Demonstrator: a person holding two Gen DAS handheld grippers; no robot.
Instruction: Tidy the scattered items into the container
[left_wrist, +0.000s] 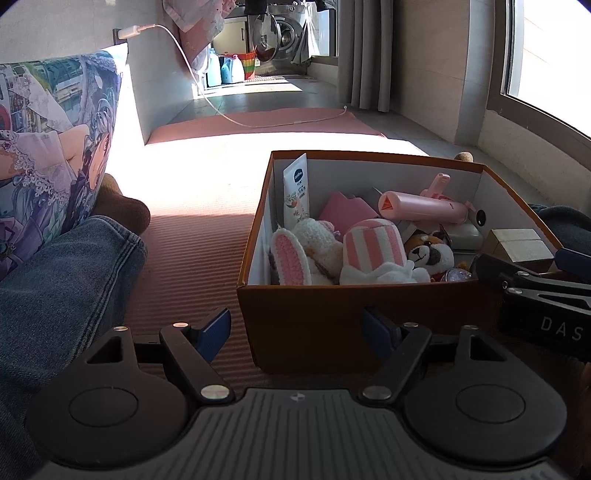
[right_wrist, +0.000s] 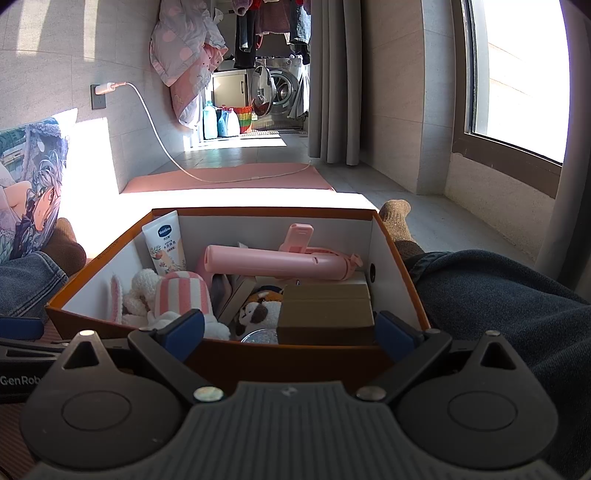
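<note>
An orange cardboard box with a white inside (right_wrist: 388, 251) sat on a ribbed reddish floor mat (left_wrist: 192, 258), already packed with the scattered items, as a seated person in blue denim held a two-finger tool on each side of it. The left gripper (left_wrist: 295, 328) hovered low in front of the box's near wall, jaws spread wide and grasping nothing. The right gripper (right_wrist: 290, 328) stood at the near rim, also released, its blue pads flanking a small tan cardboard carton (right_wrist: 325, 310) without visibly pressing it.

The load appeared top-heavy in places. A smooth pink plastic handheld device (right_wrist: 273, 260) lay propped across the other contents, and a nudge to the thin card wall might roll it or tip it out. A white squeeze tube with a blue oval label (right_wrist: 164, 243) leaned upright in the far-left corner and could slide down if the box were jolted. The carton rested high on the pile near the right wall; a careless sweep by the right gripper could dislodge it.

Softer things filled the left side: a pink-and-white striped plush toy (left_wrist: 373, 247), a crocheted white rabbit with pink ears (left_wrist: 295, 254), and a brown-and-white stuffed animal (left_wrist: 430, 254) wedged between them and the carton. No loose items were visible on the mat, suggesting the tidying was essentially complete.
</note>
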